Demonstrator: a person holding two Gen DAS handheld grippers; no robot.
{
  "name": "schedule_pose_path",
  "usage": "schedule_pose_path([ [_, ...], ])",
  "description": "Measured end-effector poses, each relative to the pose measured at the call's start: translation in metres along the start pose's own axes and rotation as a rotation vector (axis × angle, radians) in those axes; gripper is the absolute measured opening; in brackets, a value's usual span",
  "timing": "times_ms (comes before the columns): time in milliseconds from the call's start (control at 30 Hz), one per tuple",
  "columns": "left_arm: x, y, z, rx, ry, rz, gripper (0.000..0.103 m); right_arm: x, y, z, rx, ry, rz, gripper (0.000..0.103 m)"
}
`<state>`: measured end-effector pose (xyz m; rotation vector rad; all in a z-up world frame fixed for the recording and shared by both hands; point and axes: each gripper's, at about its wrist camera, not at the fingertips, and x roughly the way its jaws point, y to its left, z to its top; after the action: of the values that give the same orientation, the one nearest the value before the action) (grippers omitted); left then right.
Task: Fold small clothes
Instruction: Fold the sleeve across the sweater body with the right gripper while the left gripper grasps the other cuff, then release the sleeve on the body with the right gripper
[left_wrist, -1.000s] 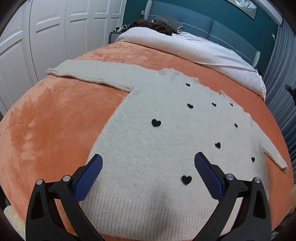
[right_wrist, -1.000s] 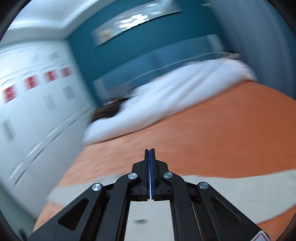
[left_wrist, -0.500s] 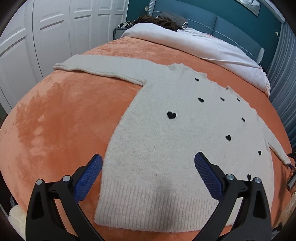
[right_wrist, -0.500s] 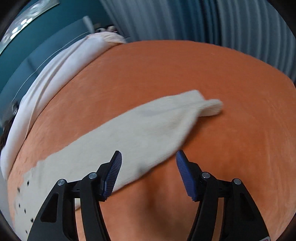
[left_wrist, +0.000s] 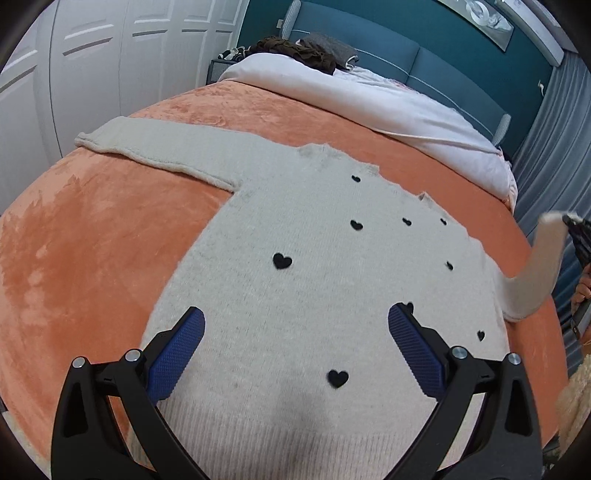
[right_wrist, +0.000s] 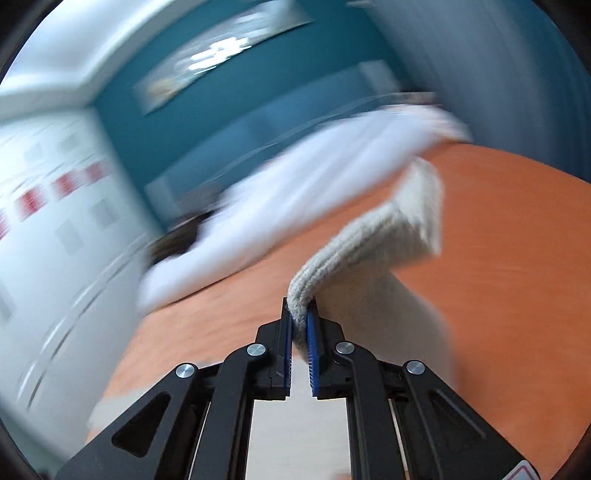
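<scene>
Cream heart-print sweater spread flat on the orange bed blanket. Left hand-held gripper hovering over the hem, fingers wide apart. Right hand-held gripper pinching the sleeve cuff, lifted off the bed.

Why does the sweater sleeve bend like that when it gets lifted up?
The sweater is probably very floppy: its lifted sleeve droops over past the right gripper. It likely won't slip easily, since the fuzzy knit bunches between the ribbed fingers. It seems light, because one small pinch holds the sleeve off the orange blanket.
</scene>
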<state>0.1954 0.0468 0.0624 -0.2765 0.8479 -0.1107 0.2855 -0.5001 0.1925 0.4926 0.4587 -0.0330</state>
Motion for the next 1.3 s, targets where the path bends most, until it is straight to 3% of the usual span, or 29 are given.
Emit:
schedule_pose_path([
  [100, 0.002, 0.001, 0.021, -0.044, -0.025, -0.048, 0.098, 0.060, 0.103, -0.051, -0.103, 0.160, 0.221, 0.016],
  [200, 0.011, 0.000, 0.043, -0.065, -0.035, -0.076, 0.098, 0.115, 0.142, -0.117, -0.132, 0.309, 0.224, 0.021],
  [267, 0.026, 0.000, 0.056, -0.092, -0.013, -0.126, 0.098, 0.133, 0.134, -0.150, -0.093, 0.383, 0.175, 0.023],
  [367, 0.061, -0.001, 0.072, -0.131, 0.051, -0.172, 0.098, 0.109, 0.095, -0.184, 0.043, 0.418, 0.102, 0.031],
  [433, 0.091, -0.003, 0.082, -0.154, 0.094, -0.176, 0.098, 0.076, 0.070, -0.195, 0.109, 0.390, 0.053, 0.040],
  [500, 0.125, -0.006, 0.090, -0.203, 0.147, -0.179, 0.098, 0.060, 0.036, -0.185, 0.173, 0.336, -0.012, 0.054],
  [600, 0.170, -0.007, 0.095, -0.321, 0.218, -0.188, 0.098, 0.046, -0.004, -0.180, 0.309, 0.291, -0.061, 0.059],
  [700, 0.197, -0.010, 0.098, -0.382, 0.243, -0.168, 0.086, 0.063, -0.031, -0.173, 0.379, 0.299, -0.102, 0.059],
  [733, 0.203, -0.015, 0.100, -0.376, 0.254, -0.148, 0.070, 0.067, -0.038, -0.175, 0.390, 0.303, -0.109, 0.058],
  [767, 0.209, -0.018, 0.103, -0.364, 0.263, -0.142, 0.044, 0.069, -0.043, -0.177, 0.396, 0.303, -0.115, 0.057],
  [833, 0.216, -0.027, 0.111, -0.320, 0.279, -0.202, 0.008, 0.078, -0.040, -0.171, 0.384, 0.289, -0.134, 0.031],
  [867, 0.212, -0.030, 0.117, -0.311, 0.261, -0.221, 0.007, 0.082, -0.034, -0.166, 0.363, 0.284, -0.133, 0.004],
  [900, 0.204, -0.034, 0.126, -0.297, 0.220, -0.229, 0.007, 0.082, -0.025, -0.156, 0.332, 0.260, -0.130, 0.002],
  [1033, 0.145, -0.043, 0.161, -0.244, 0.012, -0.349, 0.006, 0.034, 0.013, -0.111, 0.226, 0.022, -0.017, 0.002],
  [1100, 0.135, -0.040, 0.162, -0.221, -0.041, -0.333, 0.007, 0.026, 0.012, -0.109, 0.205, -0.017, -0.032, 0.002],
  [1167, 0.154, -0.032, 0.148, -0.197, 0.004, -0.276, 0.007, 0.044, -0.012, -0.127, 0.276, 0.100, -0.107, 0.003],
  [1233, 0.185, -0.020, 0.127, -0.211, 0.095, -0.213, 0.007, 0.042, -0.029, -0.147, 0.400, 0.164, -0.052, 0.009],
  [1300, 0.202, -0.006, 0.107, -0.237, 0.141, -0.172, 0.007, 0.030, -0.018, -0.159, 0.389, 0.171, -0.028, 0.016],
])
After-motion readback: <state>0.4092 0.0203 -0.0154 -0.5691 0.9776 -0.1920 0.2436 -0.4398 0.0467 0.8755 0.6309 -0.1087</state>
